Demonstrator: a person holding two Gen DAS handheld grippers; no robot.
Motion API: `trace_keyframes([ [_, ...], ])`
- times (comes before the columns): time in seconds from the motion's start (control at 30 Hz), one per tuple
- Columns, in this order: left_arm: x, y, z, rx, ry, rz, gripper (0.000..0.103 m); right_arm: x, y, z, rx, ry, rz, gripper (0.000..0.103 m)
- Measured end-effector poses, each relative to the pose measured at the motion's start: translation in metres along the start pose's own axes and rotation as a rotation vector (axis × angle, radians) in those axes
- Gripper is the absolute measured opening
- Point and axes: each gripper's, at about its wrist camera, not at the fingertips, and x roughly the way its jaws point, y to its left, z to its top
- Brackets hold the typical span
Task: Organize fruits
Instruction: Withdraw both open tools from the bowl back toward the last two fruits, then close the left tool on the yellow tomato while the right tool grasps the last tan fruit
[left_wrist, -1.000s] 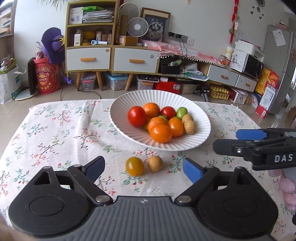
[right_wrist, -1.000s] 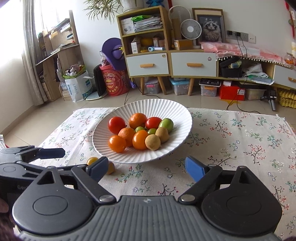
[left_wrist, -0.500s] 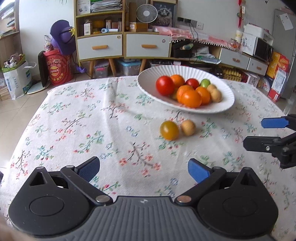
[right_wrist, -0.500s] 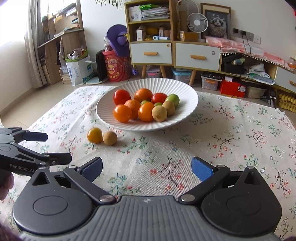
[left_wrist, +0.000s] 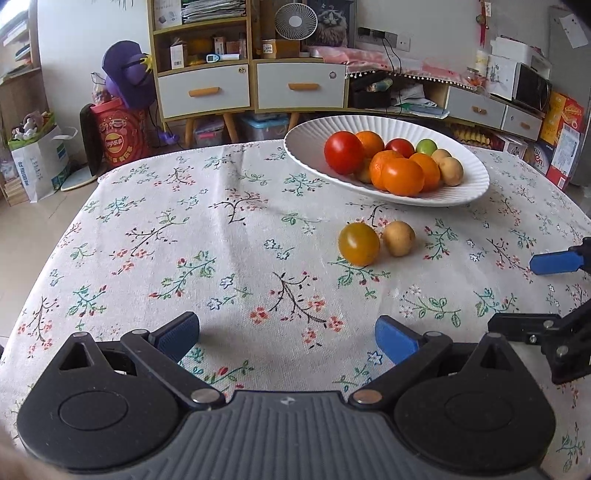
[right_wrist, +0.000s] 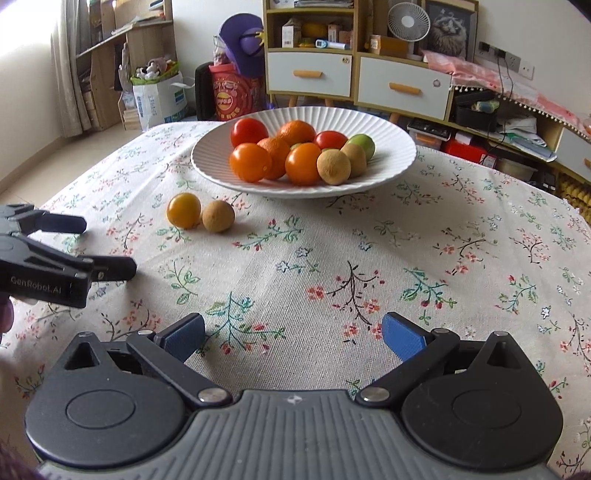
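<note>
A white ribbed bowl (left_wrist: 469, 162) (right_wrist: 391, 147) holds several fruits: red tomatoes, oranges, a green one and brown ones. A yellow-orange tomato (left_wrist: 359, 243) (right_wrist: 183, 210) and a small brown fruit (left_wrist: 398, 238) (right_wrist: 218, 216) lie side by side on the floral tablecloth just in front of the bowl. My left gripper (left_wrist: 287, 334) is open and empty, well back from the two loose fruits. My right gripper (right_wrist: 293, 338) is open and empty, also back from them. Each gripper shows at the edge of the other's view.
The floral tablecloth (left_wrist: 184, 236) covers the whole table. Behind the table stand a drawer cabinet (left_wrist: 251, 88), a red bucket (left_wrist: 118, 136), a paper bag (left_wrist: 40, 162) and boxes at the right (left_wrist: 561, 136).
Both grippers have drawn back from the bowl toward the near table edge and stayed open. The bowl and the two loose fruits have not moved on the cloth.
</note>
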Motion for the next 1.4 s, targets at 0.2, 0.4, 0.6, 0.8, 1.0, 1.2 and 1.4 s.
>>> trace_keyframes([
  [0.2,0.014,-0.007,0.012,-0.027,-0.014,0.01,0.103,0.003,0.001,0.004,0.01,-0.004,-0.007,0.102],
  [0.4,0.021,-0.022,0.022,-0.031,-0.021,0.04,0.101,0.007,0.003,0.008,0.002,-0.007,-0.012,0.102],
  [0.6,0.023,-0.029,0.03,-0.041,-0.035,0.015,0.077,0.009,0.002,0.01,0.001,-0.008,-0.014,0.102],
  [0.8,0.021,-0.031,0.031,-0.026,-0.042,-0.022,0.04,0.012,0.004,0.014,-0.006,-0.017,-0.021,0.102],
  [1.0,0.019,-0.026,0.032,-0.039,-0.023,-0.018,0.03,0.018,0.011,0.022,0.005,-0.009,-0.02,0.102],
  [1.2,0.013,-0.01,0.028,-0.062,-0.007,0.009,0.03,0.025,0.023,0.029,-0.011,0.015,-0.019,0.102],
  [1.4,0.005,0.006,0.021,-0.085,0.005,0.024,0.03,0.03,0.029,0.033,0.0,0.023,-0.04,0.102],
])
